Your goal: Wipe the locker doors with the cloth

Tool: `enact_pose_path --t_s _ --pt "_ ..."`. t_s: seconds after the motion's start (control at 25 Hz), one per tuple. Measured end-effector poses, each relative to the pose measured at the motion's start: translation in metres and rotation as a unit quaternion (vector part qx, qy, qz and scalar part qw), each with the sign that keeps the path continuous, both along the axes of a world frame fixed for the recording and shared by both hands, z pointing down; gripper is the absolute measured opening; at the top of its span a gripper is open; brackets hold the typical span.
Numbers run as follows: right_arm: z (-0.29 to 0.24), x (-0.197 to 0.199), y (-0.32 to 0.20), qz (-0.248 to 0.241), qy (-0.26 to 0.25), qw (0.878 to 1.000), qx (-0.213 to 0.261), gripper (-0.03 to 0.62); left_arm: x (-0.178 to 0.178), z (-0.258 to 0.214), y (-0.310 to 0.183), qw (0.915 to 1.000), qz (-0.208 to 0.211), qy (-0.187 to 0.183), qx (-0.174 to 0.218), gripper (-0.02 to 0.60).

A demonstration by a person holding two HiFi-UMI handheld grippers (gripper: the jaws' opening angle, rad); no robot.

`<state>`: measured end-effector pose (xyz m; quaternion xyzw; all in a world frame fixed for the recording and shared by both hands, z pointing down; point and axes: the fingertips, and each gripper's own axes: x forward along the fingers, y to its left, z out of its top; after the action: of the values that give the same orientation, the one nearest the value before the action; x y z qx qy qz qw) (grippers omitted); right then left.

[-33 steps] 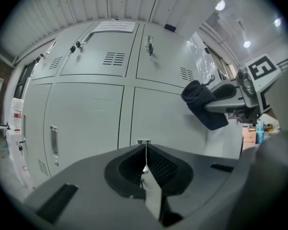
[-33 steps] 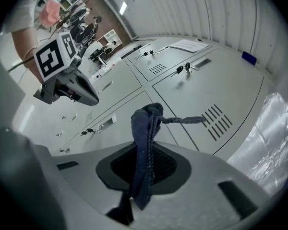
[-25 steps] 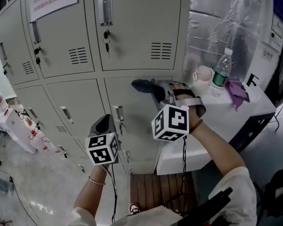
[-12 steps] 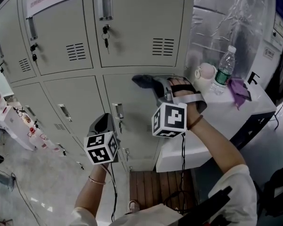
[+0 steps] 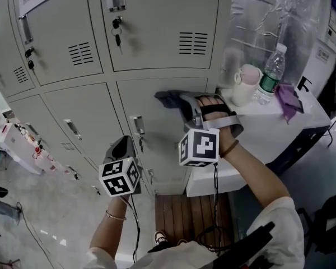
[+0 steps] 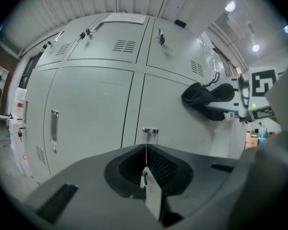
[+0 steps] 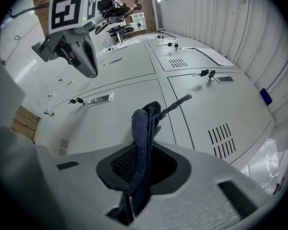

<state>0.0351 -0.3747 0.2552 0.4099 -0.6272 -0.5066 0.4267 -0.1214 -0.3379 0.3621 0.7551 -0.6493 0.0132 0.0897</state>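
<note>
Grey metal locker doors fill the head view in two rows. My right gripper is shut on a dark blue cloth and holds it against the top of a lower door, near that door's right edge. In the right gripper view the cloth hangs folded between the jaws of the right gripper. My left gripper is lower left, shut and holding nothing, close to the handle of the same door. From the left gripper, the cloth shows at the right.
A white table stands right of the lockers with a water bottle, a pale mug and a purple cloth. Keys hang in an upper door's lock. A wooden pallet lies on the floor below.
The right gripper and cloth have slid slightly down the lower door from its top edge. The head view has dipped a little. The left gripper has hardly moved.
</note>
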Motion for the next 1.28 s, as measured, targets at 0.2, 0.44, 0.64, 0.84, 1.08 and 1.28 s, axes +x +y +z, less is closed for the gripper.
enact_pose_path --t_s 0.2,0.44,0.64,0.84,1.08,1.28 --pt "0.022 0.000 -0.002 -0.003 -0.003 1.000 -0.020 0.046 0.002 0.018 0.000 0.9998 -0.002 0.002 -0.017 0.009" --pt "0.054 0.000 -0.003 -0.008 -0.004 0.999 -0.045 0.046 0.004 0.042 0.001 0.9993 -0.006 0.004 -0.037 0.009" --pt "0.082 -0.001 -0.004 -0.012 -0.007 0.997 -0.072 0.046 0.003 0.060 0.005 0.9990 -0.012 0.009 -0.042 0.009" --pt "0.113 -0.003 -0.006 -0.016 -0.007 0.995 -0.093 0.044 0.002 0.080 0.009 0.9983 -0.017 0.009 -0.055 0.009" --pt "0.152 -0.005 -0.006 -0.018 -0.004 0.992 -0.123 0.045 0.000 0.098 0.017 0.9978 -0.021 0.009 -0.063 0.009" --pt "0.190 -0.007 -0.007 -0.014 0.004 0.988 -0.151 0.046 -0.004 0.115 0.021 0.9971 -0.025 0.014 -0.071 0.009"
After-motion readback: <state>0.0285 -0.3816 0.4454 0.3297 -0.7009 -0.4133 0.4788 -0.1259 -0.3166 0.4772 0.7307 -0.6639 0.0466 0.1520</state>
